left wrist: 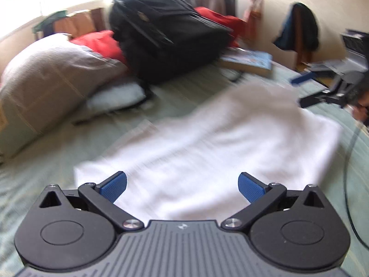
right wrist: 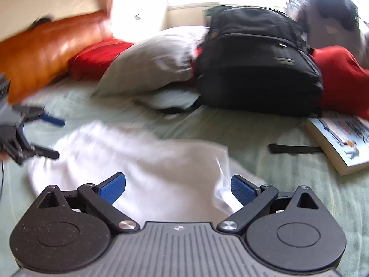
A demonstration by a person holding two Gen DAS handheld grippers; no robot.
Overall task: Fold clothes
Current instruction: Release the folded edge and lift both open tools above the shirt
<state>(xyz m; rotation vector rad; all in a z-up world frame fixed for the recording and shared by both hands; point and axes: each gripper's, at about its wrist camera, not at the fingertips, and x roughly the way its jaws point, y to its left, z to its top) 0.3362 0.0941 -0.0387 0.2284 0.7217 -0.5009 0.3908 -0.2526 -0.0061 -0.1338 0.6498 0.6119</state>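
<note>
The bed [left wrist: 161,97], covered w/ a pale green sheet, is taken as the work surface. A black backpack [left wrist: 166,37], a grey pillow [left wrist: 46,76], red cloth [left wrist: 99,43] and a book [left wrist: 249,61] are crowded at its far side.

The white garment [left wrist: 207,143] is laid on the sheet near the front of the bed, directly ahead of both grippers and well apart from the backpack. Its type can't be told; both views are blurred. In the left wrist view its long axis is seen to run from near-left to far-right, w/ the far end pointed toward the right gripper [left wrist: 306,90]. In the right wrist view a raised fold or ridge is seen just beside the right-hand pad.

The left gripper [left wrist: 182,188] is held spread wide over the near edge of the garment; nothing is gripped. The right gripper is likewise spread wide, empty, over the opposite end.

Risks, as judged:
- Only the top layer may be pinched, so the fold comes out uneven.
- The sheet may be caught along w/ the garment if the pads are pressed too deep.
- If the ends are lifted at unequal height, the cloth may be skewed off its axis.
- A wide swing may carry the cloth onto the book.
</note>
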